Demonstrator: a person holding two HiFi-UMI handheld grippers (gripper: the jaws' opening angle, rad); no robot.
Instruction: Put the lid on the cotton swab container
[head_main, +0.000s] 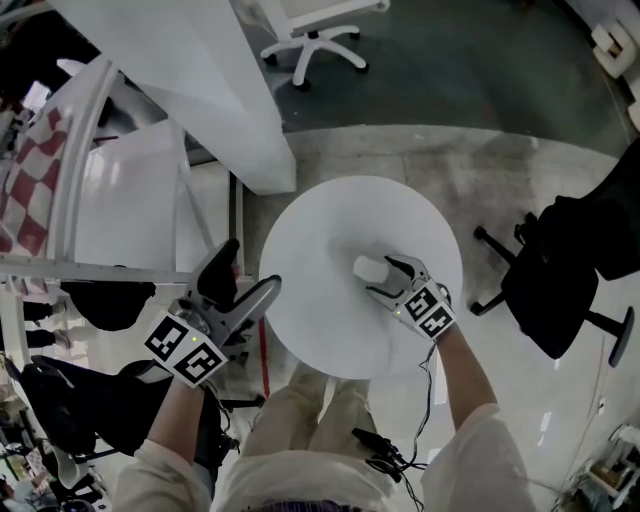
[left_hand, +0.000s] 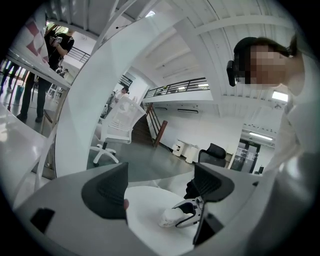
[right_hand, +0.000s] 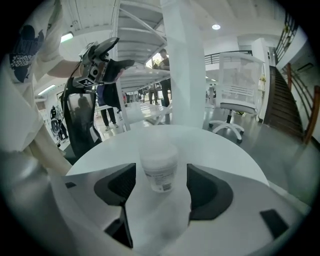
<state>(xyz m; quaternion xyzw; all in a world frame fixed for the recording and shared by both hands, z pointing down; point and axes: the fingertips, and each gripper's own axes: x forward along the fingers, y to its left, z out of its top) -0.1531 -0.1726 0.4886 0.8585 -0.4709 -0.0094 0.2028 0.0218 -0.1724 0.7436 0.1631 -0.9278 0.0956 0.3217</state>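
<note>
The cotton swab container (right_hand: 159, 162), a small white jar with a printed label and its white lid on top, stands upright on the round white table (head_main: 330, 225). My right gripper (right_hand: 161, 176) is open around it, with a narrow gap showing between the jar and each pad. In the head view the jar (head_main: 368, 267) sits right of the table's centre, between the fingers of the right gripper (head_main: 381, 276). My left gripper (head_main: 256, 263) hovers just off the table's left edge, open and empty. The left gripper view shows the jar (left_hand: 169, 218) held in the right gripper's span beyond its own open jaws.
A white office chair (head_main: 312, 40) stands beyond the table. A black office chair (head_main: 560, 275) is close on the right and another black chair (head_main: 75, 400) at the lower left. A white slanted column (head_main: 200, 80) and white railings rise at the left. People stand in the background.
</note>
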